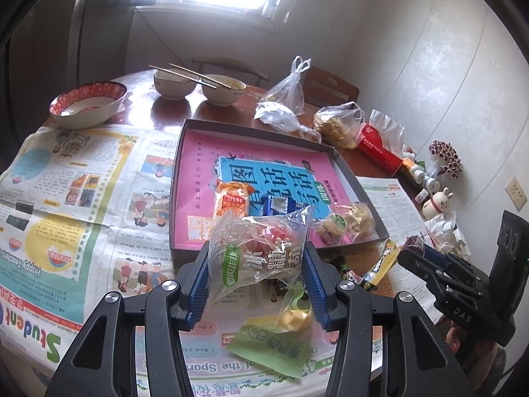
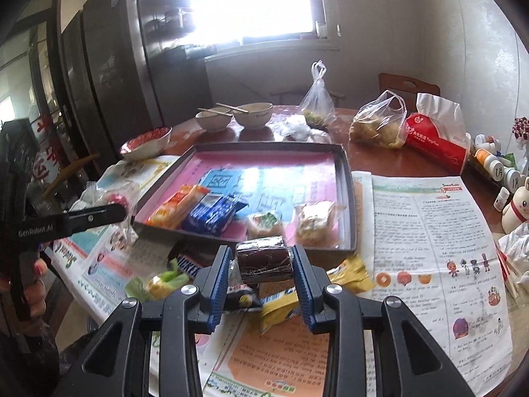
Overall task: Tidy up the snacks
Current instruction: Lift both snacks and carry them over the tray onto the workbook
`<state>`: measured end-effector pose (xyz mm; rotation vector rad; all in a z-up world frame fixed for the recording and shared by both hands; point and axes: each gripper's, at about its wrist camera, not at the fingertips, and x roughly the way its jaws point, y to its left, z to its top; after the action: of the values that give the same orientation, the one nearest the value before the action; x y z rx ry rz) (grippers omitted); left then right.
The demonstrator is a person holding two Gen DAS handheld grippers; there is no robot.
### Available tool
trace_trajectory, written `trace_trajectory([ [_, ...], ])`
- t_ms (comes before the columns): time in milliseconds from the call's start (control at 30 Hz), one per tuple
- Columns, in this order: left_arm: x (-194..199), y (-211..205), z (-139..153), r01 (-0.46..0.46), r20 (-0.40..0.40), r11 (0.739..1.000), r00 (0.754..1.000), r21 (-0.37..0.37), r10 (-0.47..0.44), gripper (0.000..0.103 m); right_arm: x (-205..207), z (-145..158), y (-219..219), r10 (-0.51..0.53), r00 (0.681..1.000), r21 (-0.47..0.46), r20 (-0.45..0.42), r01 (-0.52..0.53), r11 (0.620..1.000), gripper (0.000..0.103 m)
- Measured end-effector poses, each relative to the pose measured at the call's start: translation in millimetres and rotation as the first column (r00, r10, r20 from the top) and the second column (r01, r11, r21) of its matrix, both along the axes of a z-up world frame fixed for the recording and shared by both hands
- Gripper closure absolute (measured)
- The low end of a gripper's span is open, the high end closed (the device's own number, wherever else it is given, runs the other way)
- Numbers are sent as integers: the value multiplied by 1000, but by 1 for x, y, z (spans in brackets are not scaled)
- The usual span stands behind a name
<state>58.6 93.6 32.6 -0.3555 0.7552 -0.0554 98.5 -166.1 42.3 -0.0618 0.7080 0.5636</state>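
My left gripper (image 1: 258, 258) is shut on a clear packet of red candied fruit (image 1: 261, 248) and holds it above the newspaper, just short of the dark tray's (image 1: 180, 165) near edge. My right gripper (image 2: 261, 258) is shut on a dark brown wrapped roll (image 2: 264, 259), held before the tray (image 2: 345, 198). In the tray lie an orange packet (image 1: 231, 198), a blue packet (image 1: 274, 205) and clear bags of pastry (image 1: 350, 223). Loose on the newspaper are a green packet (image 1: 281, 340), a yellow packet (image 2: 281, 307) and a Snickers bar (image 2: 186, 261).
Three bowls (image 1: 89, 102) with chopsticks stand at the table's far side. Plastic bags (image 1: 287, 99), a red tissue pack (image 2: 436, 139), small bottles (image 2: 496, 165) and a rabbit figure (image 1: 438, 201) crowd the right. The right gripper's body (image 1: 456, 278) shows in the left wrist view.
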Motion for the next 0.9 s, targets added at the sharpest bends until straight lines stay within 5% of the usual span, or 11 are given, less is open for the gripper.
trace_trajectory([
  [900,61,-30,8,40,5,999,999,28,-40,50,45,16,-16,-65,997,90,33,62,994,66],
])
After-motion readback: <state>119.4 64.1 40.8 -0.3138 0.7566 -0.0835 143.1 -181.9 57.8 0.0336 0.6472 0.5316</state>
